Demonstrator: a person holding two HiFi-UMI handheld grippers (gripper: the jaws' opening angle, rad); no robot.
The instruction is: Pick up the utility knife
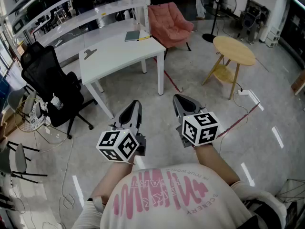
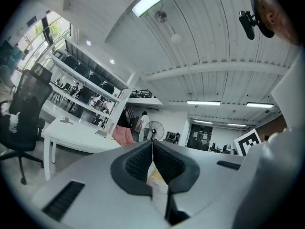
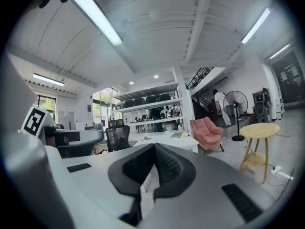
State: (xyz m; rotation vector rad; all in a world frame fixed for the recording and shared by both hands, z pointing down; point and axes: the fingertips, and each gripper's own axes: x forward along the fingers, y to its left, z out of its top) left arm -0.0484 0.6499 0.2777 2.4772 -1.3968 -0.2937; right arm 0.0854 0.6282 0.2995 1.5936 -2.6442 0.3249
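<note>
The white table [image 1: 119, 56] stands well ahead across open floor. On it lie a notebook [image 1: 132, 35], a slim yellow item [image 1: 145, 37] just beside the notebook, and a small grey object [image 1: 89, 53] towards the black office chair [image 1: 47, 80]; either small item could be the utility knife, but both are too small to tell. The left gripper [image 1: 135, 108] and right gripper [image 1: 178, 101] point forward, jaws pressed together on nothing. I judge this to be the approach: next, close in on the table, single out the knife and part one gripper's jaws.

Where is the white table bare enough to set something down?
On the white table, the middle and near end are bare, between the grey tool and the notebook at the far corner. A black chair crowds its left.
</note>
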